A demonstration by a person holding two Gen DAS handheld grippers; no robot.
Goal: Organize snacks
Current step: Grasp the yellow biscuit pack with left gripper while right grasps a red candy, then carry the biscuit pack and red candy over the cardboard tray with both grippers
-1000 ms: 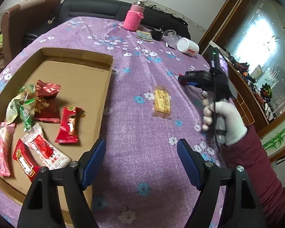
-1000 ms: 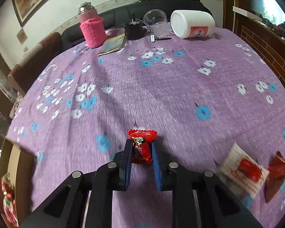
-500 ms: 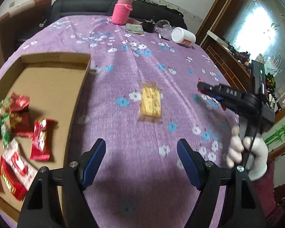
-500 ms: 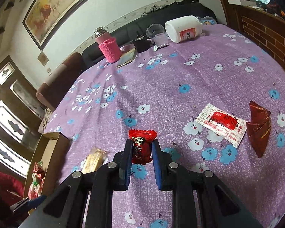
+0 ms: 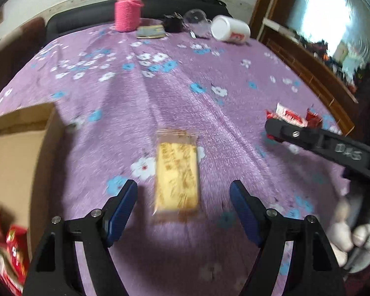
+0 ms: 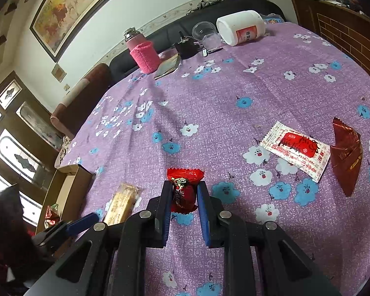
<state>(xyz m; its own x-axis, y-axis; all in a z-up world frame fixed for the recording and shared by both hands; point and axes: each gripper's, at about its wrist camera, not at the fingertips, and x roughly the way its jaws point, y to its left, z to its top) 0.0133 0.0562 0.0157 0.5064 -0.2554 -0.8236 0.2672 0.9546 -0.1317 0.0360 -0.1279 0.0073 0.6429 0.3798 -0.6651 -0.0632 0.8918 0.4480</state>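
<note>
Two jobs at once, by the look of it. The right gripper [image 6: 184, 196] is clamped on a red wrapped candy [image 6: 183, 192], held clear of the tablecloth [image 6: 209, 93], so that piece looks mid-carry. The left gripper [image 5: 183, 204] has its fingers wide apart, straddling the near end of a yellow snack bar [image 5: 177, 176] that lies flat on the cloth; not touching it as far as I can tell (left view is motion-blurred).

Next move, my guess: left lowers and closes across the bar's narrow width. Right takes its candy over to the cardboard box [image 5: 14, 148], which sits at abt 9 o'clock of the bar in the left view, w/ several red packets [image 5: 7, 251] already inside.

Bar's long axis runs 12-to-6 in the left view, so it lies along the fingers' line, sealed crimp end at 12. The candy stands upright in the jaws, crimped fin at 12.

Not yet sorted: a white-and-red sachet [image 6: 296, 148] and a dark red foil pack [image 6: 346, 155], at abt 2 o'clock of the right gripper, just beside each other.
</note>
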